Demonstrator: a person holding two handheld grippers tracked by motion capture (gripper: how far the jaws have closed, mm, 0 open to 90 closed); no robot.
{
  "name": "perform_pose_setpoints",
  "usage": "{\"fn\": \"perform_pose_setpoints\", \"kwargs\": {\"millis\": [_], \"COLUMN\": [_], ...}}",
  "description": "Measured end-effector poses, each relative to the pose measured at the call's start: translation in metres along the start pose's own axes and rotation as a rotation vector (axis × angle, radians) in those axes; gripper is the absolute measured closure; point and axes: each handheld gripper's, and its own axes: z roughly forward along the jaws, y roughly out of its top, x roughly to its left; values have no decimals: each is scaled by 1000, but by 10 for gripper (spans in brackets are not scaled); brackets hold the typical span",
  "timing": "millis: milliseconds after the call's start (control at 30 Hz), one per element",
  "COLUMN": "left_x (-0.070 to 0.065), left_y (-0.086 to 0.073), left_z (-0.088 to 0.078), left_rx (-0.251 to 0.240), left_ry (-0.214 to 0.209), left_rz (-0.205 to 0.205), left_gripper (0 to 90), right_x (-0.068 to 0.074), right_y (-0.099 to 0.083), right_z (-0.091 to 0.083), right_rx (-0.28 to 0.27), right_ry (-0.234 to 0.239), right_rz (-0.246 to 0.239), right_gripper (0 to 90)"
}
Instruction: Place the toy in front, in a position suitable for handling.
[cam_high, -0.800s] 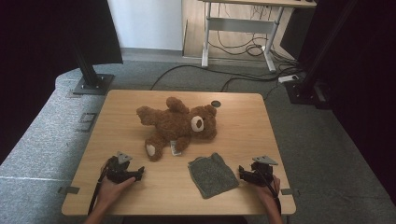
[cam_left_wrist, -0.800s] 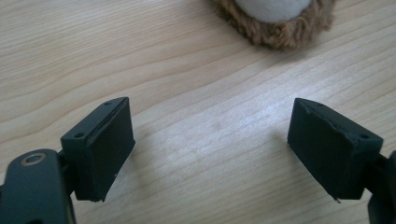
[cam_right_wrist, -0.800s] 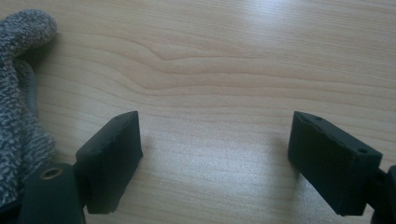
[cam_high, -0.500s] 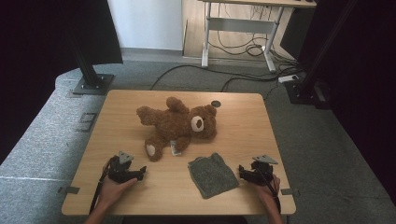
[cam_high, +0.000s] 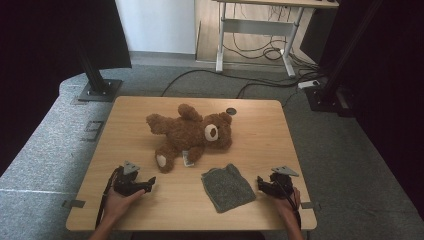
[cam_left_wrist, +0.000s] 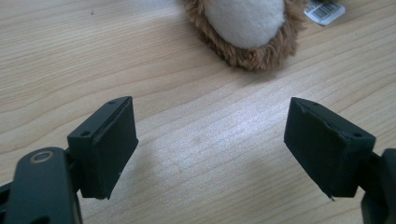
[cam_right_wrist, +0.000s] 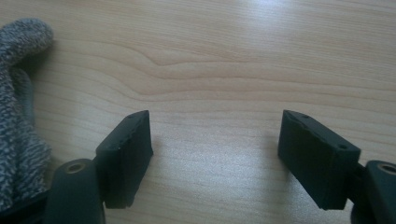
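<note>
A brown teddy bear (cam_high: 191, 135) lies on its back across the middle of the wooden table (cam_high: 260, 130), head to the right. Its white-soled foot (cam_left_wrist: 245, 21) sits just beyond my left gripper (cam_left_wrist: 208, 140), whose jaws stand open over bare wood. In the high view that left gripper (cam_high: 149, 184) rests near the front left edge. A folded grey cloth (cam_high: 227, 187) lies front centre. My right gripper (cam_high: 261, 183) sits just right of the grey cloth (cam_right_wrist: 18, 116). The right gripper (cam_right_wrist: 212, 149) is open with nothing between its pads.
A white barcode tag (cam_left_wrist: 325, 11) lies by the bear's foot. A small dark round disc (cam_high: 230, 111) sits at the table's far edge. Black stand bases (cam_high: 97, 90) and cables (cam_high: 260, 85) lie on the grey floor beyond, with a desk frame (cam_high: 255, 27) behind.
</note>
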Motion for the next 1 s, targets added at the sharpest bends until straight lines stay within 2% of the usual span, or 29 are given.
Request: {"fn": "perform_pose_setpoints", "kwargs": {"millis": [67, 300, 333, 467, 500, 733, 800, 933, 967, 1000], "left_x": [0, 1, 1, -2, -4, -13, -14, -13, -12, -10], "left_y": [1, 7, 11, 22, 27, 45, 50, 55, 56, 58], "left_z": [-2, -2, -2, 2, 5, 18, 21, 28, 29, 34], "left_rx": [-9, -23, -28, -39, -39, -42, -42, -40, -38, -32], "left_ry": [-5, -24, -36, -50, -51, -61, -66, -66, -65, -73], "left_rz": [-5, -18, -23, -20, -9, 16, 14, 4, 0, -12], "left_gripper": [170, 176, 176, 175, 176, 171, 171, 170, 170, 171], "right_x": [-1, 2, 5, 9, 13, 34, 41, 59, 59, 72], "right_y": [0, 7, 14, 24, 31, 58, 65, 78, 78, 86], "right_z": [-1, -6, -6, -4, -2, 10, 12, 15, 15, 17], "right_rx": [-5, -54, -79, -96, -109, -112, -114, -119, -119, -119], "right_ry": [17, 62, 79, 110, 130, 171, 187, 247, 247, 283], "right_rz": [15, 21, 11, 2, -8, -59, -67, -74, -74, -89], "right_gripper": [282, 329, 345, 355, 361, 379, 385, 397, 397, 398]}}
